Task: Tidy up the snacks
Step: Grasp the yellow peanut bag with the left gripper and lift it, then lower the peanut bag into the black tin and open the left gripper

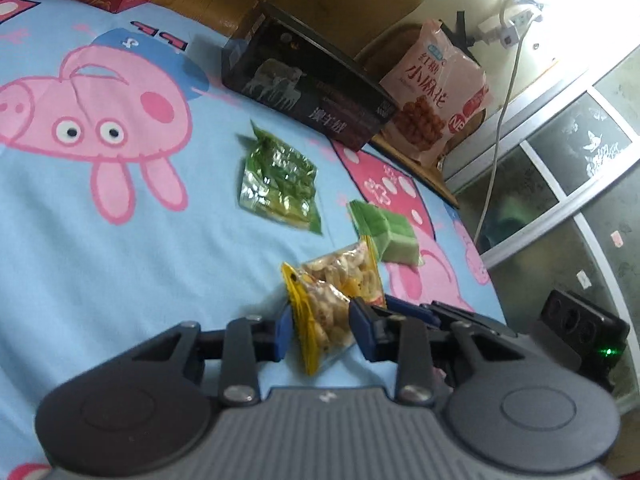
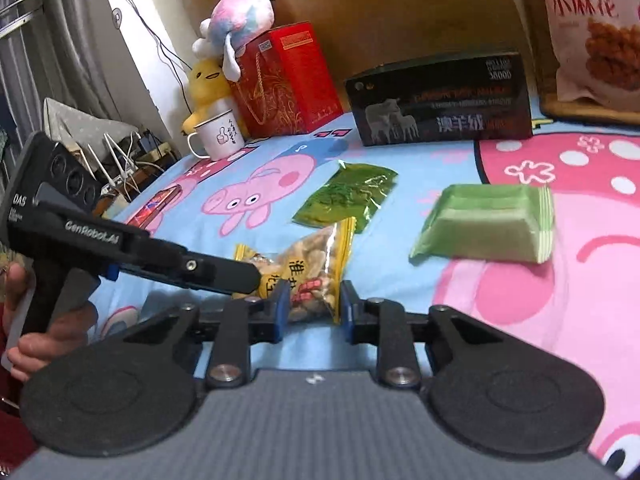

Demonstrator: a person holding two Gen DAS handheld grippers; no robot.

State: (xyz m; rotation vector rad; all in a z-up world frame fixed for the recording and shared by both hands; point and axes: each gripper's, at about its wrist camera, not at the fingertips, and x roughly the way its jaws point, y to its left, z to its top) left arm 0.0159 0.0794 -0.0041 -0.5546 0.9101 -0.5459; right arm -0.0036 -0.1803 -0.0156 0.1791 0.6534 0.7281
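Observation:
A clear yellow-edged bag of peanuts (image 1: pixel 332 280) (image 2: pixel 308 260) lies on the blue cartoon-pig bedsheet (image 1: pixel 120 240). My left gripper (image 1: pixel 320 332) is shut on its near end, blue pads pressing both sides. My right gripper (image 2: pixel 314 308) is shut on the same bag from another side. In the right wrist view the left gripper (image 2: pixel 240 276) reaches in from the left over the bag's end. A dark green packet (image 1: pixel 280 184) (image 2: pixel 348 196) and a pale green wrapped block (image 1: pixel 390 232) (image 2: pixel 488 228) lie flat just beyond.
A black box (image 1: pixel 312 84) (image 2: pixel 440 100) and a pink snack bag (image 1: pixel 436 88) (image 2: pixel 592 28) stand at the headboard. A red gift box (image 2: pixel 284 80), plush toys (image 2: pixel 240 20) and a white mug (image 2: pixel 220 134) sit further along. The bed's edge drops off beside the pale green block.

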